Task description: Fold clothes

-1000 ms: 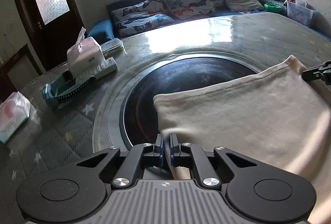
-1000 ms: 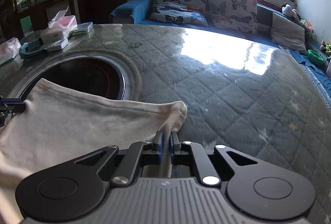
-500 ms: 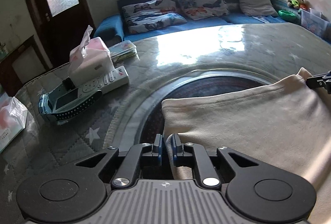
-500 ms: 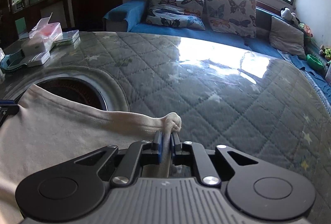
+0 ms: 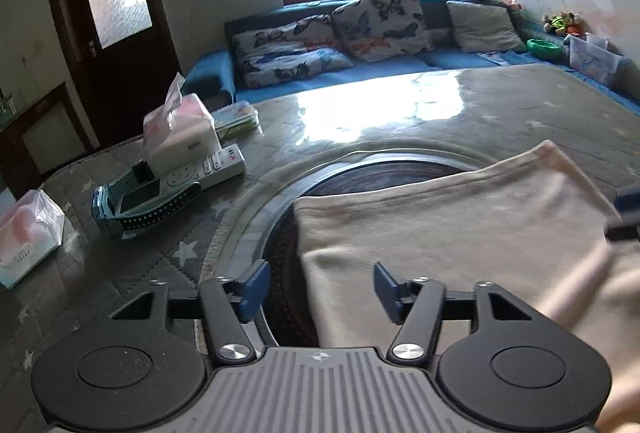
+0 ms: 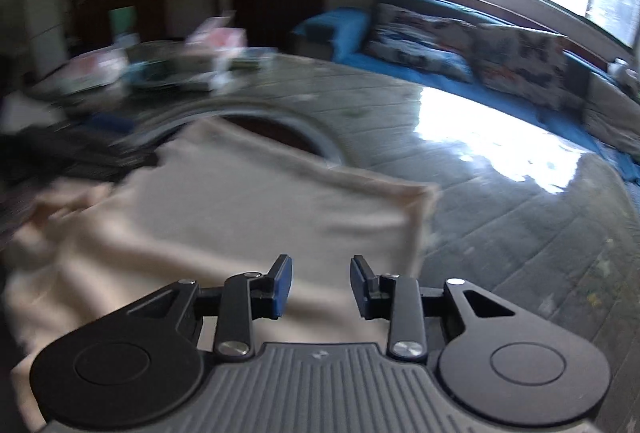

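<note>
A cream garment (image 5: 460,225) lies folded flat on the quilted table, partly over a dark round inset (image 5: 360,177). My left gripper (image 5: 320,291) is open and empty, just above the garment's near left edge. My right gripper (image 6: 320,287) is open and empty above the garment (image 6: 248,209) near its right corner; that view is motion-blurred. The right gripper's tip (image 5: 626,211) shows at the right edge of the left wrist view.
A tissue box (image 5: 180,129), a white remote (image 5: 204,169) and a blue-edged case (image 5: 144,201) sit on the table's left. Another tissue pack (image 5: 28,233) lies at the far left. A blue sofa with butterfly cushions (image 5: 360,29) runs behind the table.
Both grippers have opened and let go of the garment's corners. The garment now lies flat on the table. The right gripper has swung and pulled back.
</note>
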